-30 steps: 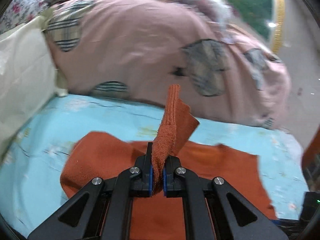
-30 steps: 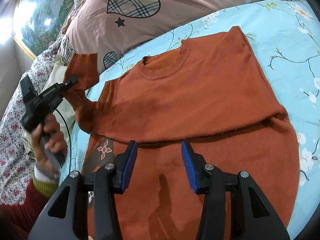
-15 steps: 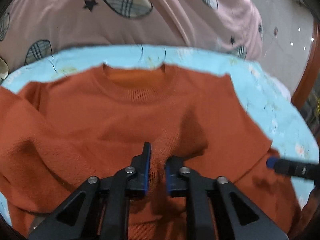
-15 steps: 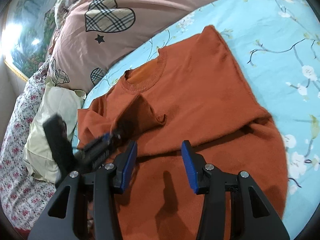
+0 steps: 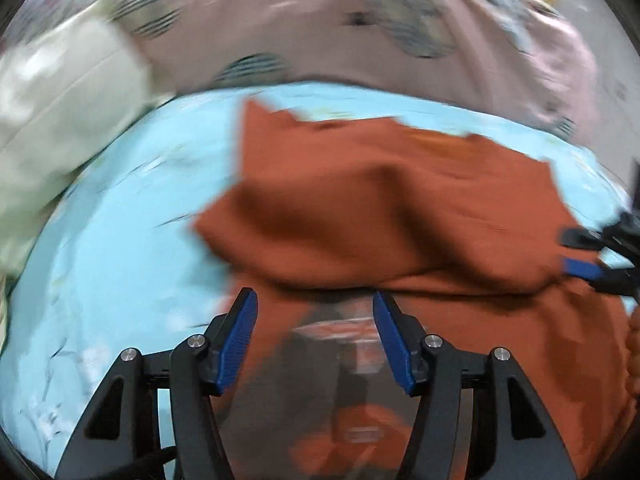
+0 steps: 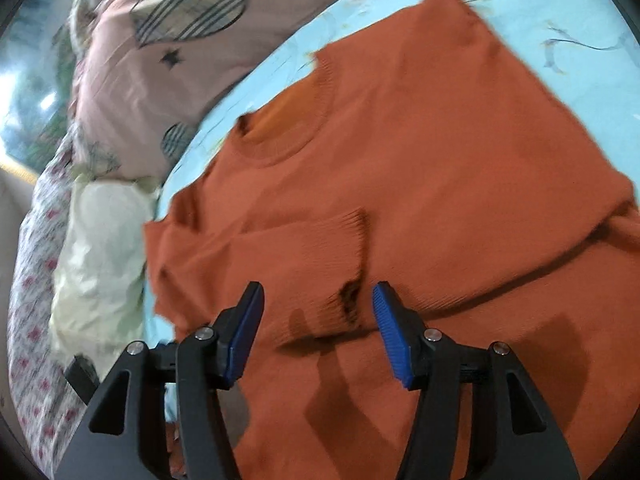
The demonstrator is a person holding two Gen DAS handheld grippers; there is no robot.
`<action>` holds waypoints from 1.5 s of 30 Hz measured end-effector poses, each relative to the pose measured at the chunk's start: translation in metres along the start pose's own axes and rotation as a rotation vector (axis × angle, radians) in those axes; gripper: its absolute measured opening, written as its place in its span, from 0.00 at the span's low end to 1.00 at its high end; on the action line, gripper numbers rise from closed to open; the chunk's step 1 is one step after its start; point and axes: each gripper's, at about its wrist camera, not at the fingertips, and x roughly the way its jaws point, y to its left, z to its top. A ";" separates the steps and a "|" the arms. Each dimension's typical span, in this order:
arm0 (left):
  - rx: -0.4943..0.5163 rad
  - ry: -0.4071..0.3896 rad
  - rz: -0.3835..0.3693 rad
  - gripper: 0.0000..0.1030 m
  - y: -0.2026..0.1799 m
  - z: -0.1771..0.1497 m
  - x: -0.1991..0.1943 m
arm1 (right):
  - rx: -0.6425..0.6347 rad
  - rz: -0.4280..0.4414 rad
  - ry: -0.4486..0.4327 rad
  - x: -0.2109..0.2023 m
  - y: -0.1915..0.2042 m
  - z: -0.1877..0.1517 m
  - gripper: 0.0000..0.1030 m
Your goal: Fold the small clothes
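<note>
An orange knit sweater (image 6: 420,152) lies flat on the light blue flowered sheet (image 6: 560,12), neck hole toward the pillows. Its left sleeve (image 6: 288,248) is folded across the chest, with the ribbed cuff just ahead of my right gripper (image 6: 316,332). That gripper is open and empty, low over the sweater's lower part. My left gripper (image 5: 314,340) is open and empty above the sweater's (image 5: 400,208) near left edge. The left wrist view is blurred. The right gripper's fingertips (image 5: 580,266) show at that view's right edge.
A pink pillow with plaid heart patches (image 6: 160,40) lies behind the sweater. A cream pillow (image 6: 100,240) and a floral fabric (image 6: 32,280) lie to the left. In the left wrist view, bare blue sheet (image 5: 120,240) lies left of the sweater.
My left gripper carried the sleeve over the chest, let it go and opened. It has pulled back toward the sweater's left edge. My right gripper stayed open and shifted closer over the cloth.
</note>
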 end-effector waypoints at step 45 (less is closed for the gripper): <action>-0.359 -0.064 -0.008 0.55 0.087 0.009 0.045 | -0.619 0.190 0.342 0.183 0.199 0.091 0.66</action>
